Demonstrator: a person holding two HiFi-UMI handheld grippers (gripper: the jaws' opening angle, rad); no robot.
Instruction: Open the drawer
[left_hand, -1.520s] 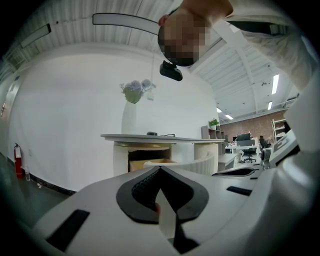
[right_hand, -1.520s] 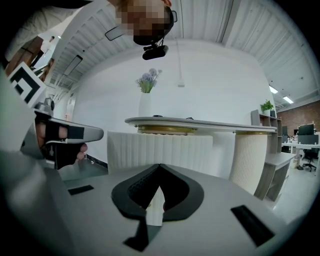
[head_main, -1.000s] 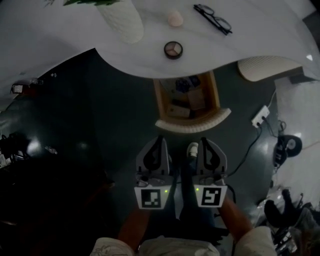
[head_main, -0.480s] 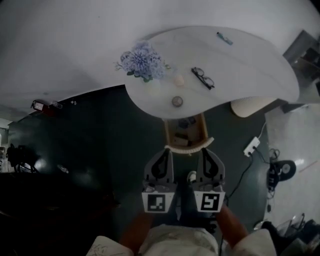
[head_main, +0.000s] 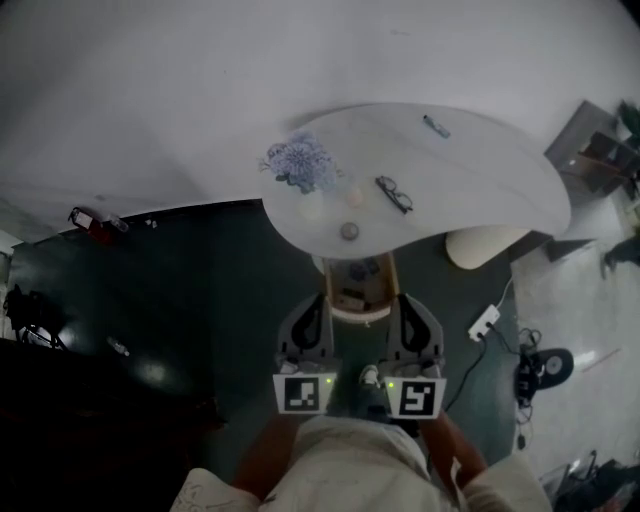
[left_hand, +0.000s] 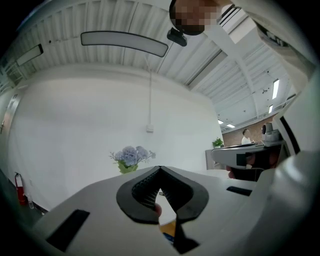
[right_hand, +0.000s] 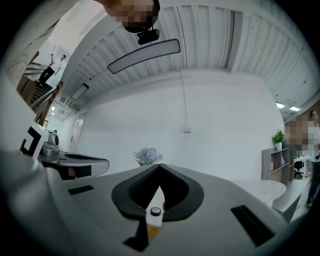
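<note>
The wooden drawer (head_main: 358, 288) stands pulled out from under the white table (head_main: 480, 190), its curved white ribbed front (head_main: 358, 314) toward me, with small items inside. My left gripper (head_main: 318, 300) and right gripper (head_main: 405, 299) hover side by side, close to my body and short of the drawer front, touching nothing. Both point level at the table with jaws shut and nothing between them. In the left gripper view the jaws (left_hand: 160, 168) meet at the tip, with the drawer's wood (left_hand: 168, 229) in the gap below. The right gripper (right_hand: 160, 165) is likewise shut.
On the table stand a vase of blue flowers (head_main: 302, 163), glasses (head_main: 393, 194), a small round case (head_main: 349, 231) and a pen (head_main: 435, 126). A white pouf (head_main: 485, 245) sits at the table's right. A power strip (head_main: 484, 322) and cables lie on the dark floor.
The head view has risen, so table and drawer look smaller and farther below. Both grippers have come up with it, side by side and shut, away from the drawer front.
</note>
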